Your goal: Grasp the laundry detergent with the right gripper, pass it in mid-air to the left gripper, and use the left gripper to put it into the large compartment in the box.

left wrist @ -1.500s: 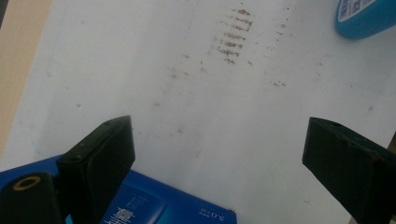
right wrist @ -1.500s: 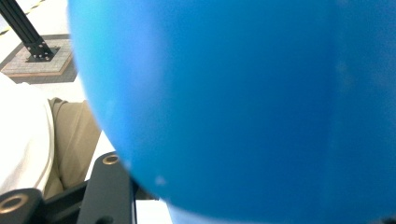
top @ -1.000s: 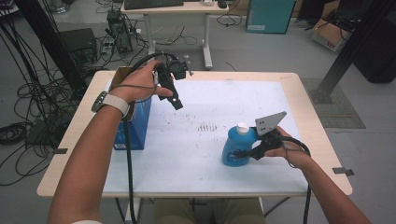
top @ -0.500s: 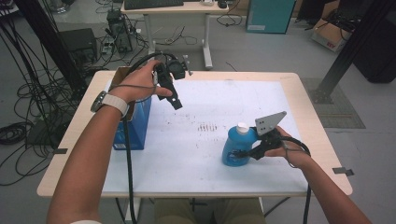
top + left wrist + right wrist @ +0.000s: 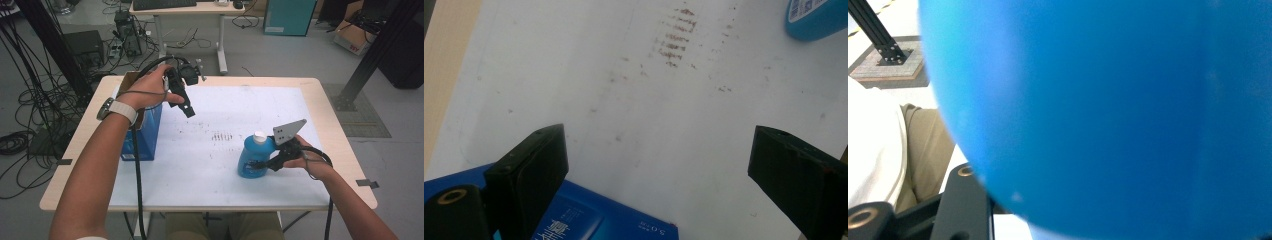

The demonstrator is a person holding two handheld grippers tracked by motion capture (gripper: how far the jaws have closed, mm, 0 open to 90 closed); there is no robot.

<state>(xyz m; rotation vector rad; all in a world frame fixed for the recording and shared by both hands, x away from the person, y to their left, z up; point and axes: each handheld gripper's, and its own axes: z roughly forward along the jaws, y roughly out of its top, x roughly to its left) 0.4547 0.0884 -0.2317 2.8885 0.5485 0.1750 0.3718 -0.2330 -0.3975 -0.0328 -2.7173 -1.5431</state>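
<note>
Right gripper [image 5: 260,164] clamping blue bottle [image 5: 251,159], left gripper [image 5: 186,106] raised, spread

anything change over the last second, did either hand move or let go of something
Nothing visibly changed. The right tongs stay shut on the blue bottle, which stands upright on the table. The left tongs stay open and empty, held in the air beside the blue box.
</note>
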